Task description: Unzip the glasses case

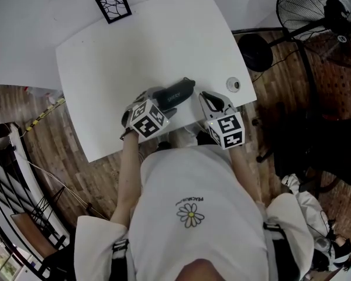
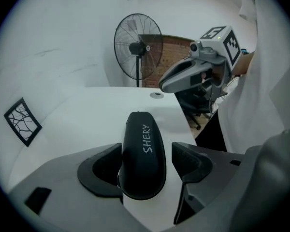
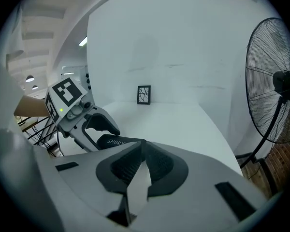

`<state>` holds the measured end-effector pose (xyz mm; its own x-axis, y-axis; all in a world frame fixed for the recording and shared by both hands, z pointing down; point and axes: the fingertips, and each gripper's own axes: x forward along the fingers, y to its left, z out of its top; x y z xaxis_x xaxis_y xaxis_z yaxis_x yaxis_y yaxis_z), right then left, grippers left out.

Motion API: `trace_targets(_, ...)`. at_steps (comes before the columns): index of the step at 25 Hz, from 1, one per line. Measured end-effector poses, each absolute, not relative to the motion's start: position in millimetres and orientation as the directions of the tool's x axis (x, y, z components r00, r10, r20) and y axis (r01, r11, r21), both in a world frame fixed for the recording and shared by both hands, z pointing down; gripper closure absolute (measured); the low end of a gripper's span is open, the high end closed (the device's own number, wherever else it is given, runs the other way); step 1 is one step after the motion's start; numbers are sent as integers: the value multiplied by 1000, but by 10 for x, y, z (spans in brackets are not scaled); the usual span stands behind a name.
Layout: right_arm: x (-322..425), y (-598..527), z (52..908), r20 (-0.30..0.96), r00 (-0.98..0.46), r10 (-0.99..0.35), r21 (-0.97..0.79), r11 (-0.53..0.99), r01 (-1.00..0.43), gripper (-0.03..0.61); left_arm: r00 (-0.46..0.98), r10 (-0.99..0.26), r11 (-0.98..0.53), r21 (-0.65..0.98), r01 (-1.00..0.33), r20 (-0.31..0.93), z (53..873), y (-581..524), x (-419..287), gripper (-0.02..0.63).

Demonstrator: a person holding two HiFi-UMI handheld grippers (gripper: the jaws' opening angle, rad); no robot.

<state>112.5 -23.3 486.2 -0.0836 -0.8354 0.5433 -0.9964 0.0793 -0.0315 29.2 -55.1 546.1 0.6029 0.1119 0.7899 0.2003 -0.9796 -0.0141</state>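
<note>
While our left gripper (image 2: 147,154) stands wide around the glasses case (image 2: 143,138) — maybe grazing it — our right gripper (image 3: 141,148) is shut, empty.

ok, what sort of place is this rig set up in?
Probably an indoor lab or test studio: a white table with a marker card, a pedestal fan, wood flooring.

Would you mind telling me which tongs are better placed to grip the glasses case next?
Left. The left tongs stand open astride the glasses case, ready to close; the right tongs are shut and empty, off to its side.
</note>
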Motion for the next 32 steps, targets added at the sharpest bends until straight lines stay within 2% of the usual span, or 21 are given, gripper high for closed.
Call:
trace_targets(3,1169,-205,4855,541,-76,-838,-34,68,-997,569,576,55,-983,-57,173,815,5561,-611,282,301)
trace_targets(6,1206,-176,4860,543,-72,-837,-36,62,-997,569,580,12,-997,-36,71,814,5579,-670,261,301)
trace_targets(11,1220,-192,4869,541,-78,-838,-37,69,-997,569,564,-159,-979,-55,-197,810,5567,-882,164,302)
trace_targets(15,1163,-235,4843,535,-99,-839,-33,96,-995,569,454,-351,-871,-108,-479,819,5557,-1124,-91,302)
trace_targets(17,1107,-266,4829,532,-113,-839,-30,114,-993,569,413,-393,-824,-115,-555,822,5554,-1186,-201,302)
trace_targets(23,975,-306,4810,529,-151,-835,-27,161,-987,569,471,-371,-807,-28,-589,800,5497,-1194,-341,282)
trace_targets(30,906,-274,4833,533,-191,-824,-36,204,-978,569,618,-409,-774,104,-625,671,5093,-1278,-708,273)
trace_targets(31,887,-286,4841,534,-196,-823,-38,207,-977,569,626,-414,-759,130,-638,661,5063,-1321,-784,288)
trace_targets(32,864,-305,4846,534,-199,-822,-40,211,-977,569,627,-418,-741,152,-654,657,5050,-1368,-861,337)
